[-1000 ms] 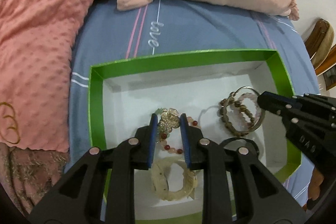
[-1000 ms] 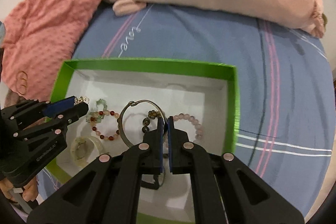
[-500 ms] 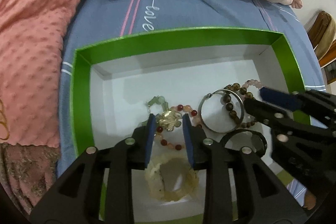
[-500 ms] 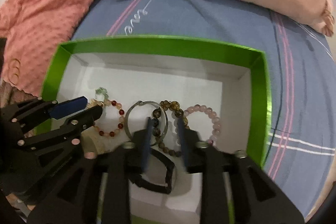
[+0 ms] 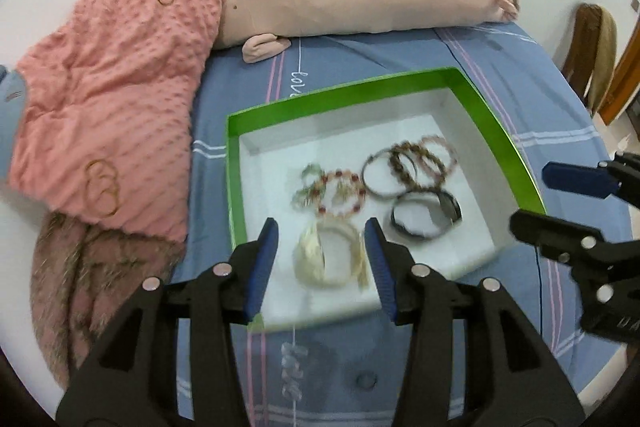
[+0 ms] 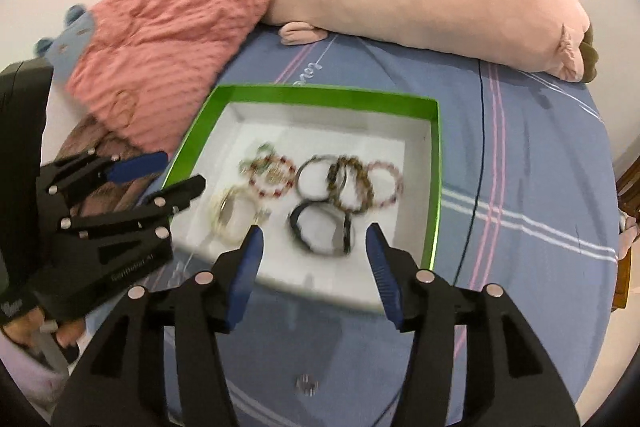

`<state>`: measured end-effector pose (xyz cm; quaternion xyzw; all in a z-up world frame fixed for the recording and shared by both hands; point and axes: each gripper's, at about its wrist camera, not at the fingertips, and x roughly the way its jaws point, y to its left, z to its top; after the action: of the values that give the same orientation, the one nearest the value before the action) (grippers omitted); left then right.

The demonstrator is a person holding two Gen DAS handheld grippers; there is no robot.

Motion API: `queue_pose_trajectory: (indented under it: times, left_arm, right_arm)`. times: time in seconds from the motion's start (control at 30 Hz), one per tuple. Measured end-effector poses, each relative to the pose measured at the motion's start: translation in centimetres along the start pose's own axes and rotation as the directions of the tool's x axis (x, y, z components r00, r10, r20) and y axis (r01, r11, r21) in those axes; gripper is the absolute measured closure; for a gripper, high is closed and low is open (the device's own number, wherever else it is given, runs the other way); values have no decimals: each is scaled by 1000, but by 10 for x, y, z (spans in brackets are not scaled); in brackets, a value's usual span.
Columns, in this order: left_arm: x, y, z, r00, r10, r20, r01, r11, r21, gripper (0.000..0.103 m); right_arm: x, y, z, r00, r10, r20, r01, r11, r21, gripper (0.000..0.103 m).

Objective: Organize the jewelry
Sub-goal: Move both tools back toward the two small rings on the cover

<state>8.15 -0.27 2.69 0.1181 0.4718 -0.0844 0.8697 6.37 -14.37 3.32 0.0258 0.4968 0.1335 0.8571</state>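
Hovering at the bottom of each frame, the left gripper (image 5: 322,263) and right gripper (image 6: 314,267) stand spread and empty, their jaws having just been opening. All the jewelry lies in the green-rimmed box (image 5: 344,93) at centre frame: beaded bracelets (image 5: 340,193), a metal bangle (image 5: 382,175), a black band (image 5: 426,219), a cream bangle (image 5: 330,259) (some overlapping). The gathering looks done; perhaps only tidying remains.

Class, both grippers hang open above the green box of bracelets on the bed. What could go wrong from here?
1. The bracelets overlap: the metal bangle, brown bead bracelet and pink bead bracelet cross, so lifting one may drag its neighbours.
2. The green box sits on soft bedding; a push on its wall could tip or slide it.
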Motion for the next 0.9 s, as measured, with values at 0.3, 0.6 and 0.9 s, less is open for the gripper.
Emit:
queue_pose_trajectory:
  times: [0.3, 0.6, 0.9]
  left_arm:
    - [-30, -19, -58, 1000, -2, -3, 2, 1000, 13, 38]
    - [0, -22, -106, 988, -29, -150, 29, 1000, -6, 39]
    - [10, -16, -120, 975, -49, -218, 41, 998, -42, 26]
  right_arm:
    - [-19, -6, -69, 998, -36, -49, 38, 998, 43, 49]
    - [28, 0, -128, 973, -71, -220, 87, 994, 63, 49]
    - [41, 13, -135, 960, -89, -265, 98, 995, 22, 38]
